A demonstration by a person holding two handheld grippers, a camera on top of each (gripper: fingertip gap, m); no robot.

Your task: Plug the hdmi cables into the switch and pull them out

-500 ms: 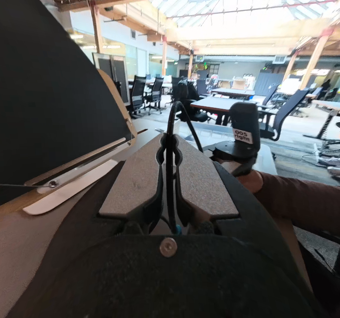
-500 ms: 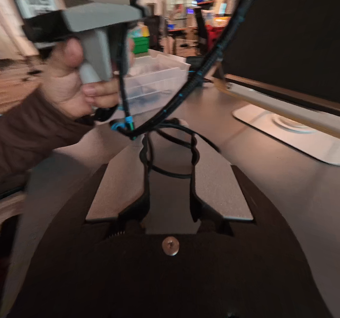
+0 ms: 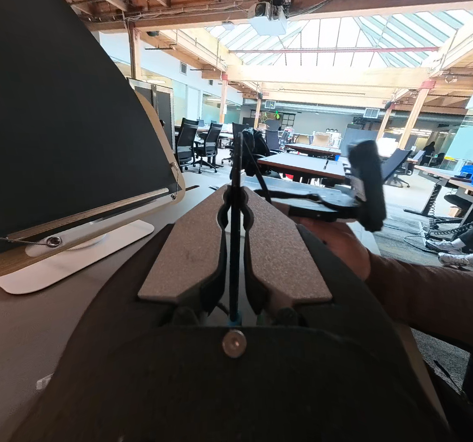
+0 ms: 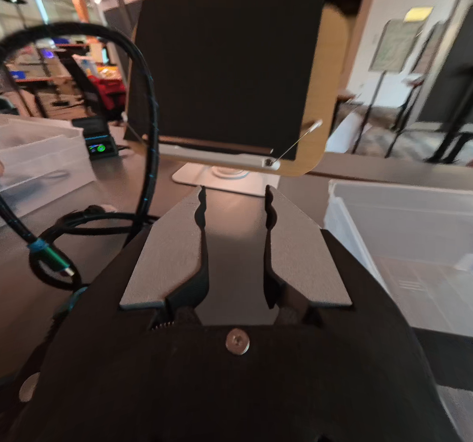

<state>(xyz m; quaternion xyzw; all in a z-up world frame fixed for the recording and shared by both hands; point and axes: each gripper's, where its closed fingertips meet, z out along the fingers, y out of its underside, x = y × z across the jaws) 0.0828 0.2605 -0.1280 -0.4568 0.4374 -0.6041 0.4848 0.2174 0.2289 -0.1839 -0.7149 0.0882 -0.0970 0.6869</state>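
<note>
1. Gripping a black cable [image 3: 235, 237], the left tongs [image 3: 235, 194] were clenched, pads pressing it, raised over the desk [image 3: 38, 327].
2. It ran lengthwise between the fingers, rising past the tips.
3. The right tongs [image 4: 234, 191] stood released, empty.
4. Left of them, the cable's green plug [image 4: 55, 258] pointed down-right above the desk.

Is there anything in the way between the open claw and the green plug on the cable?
Nothing visible blocks it. The right gripper is open and empty, pointing at the monitor stand. The green plug hangs off to its left, above coiled black cable.
</note>
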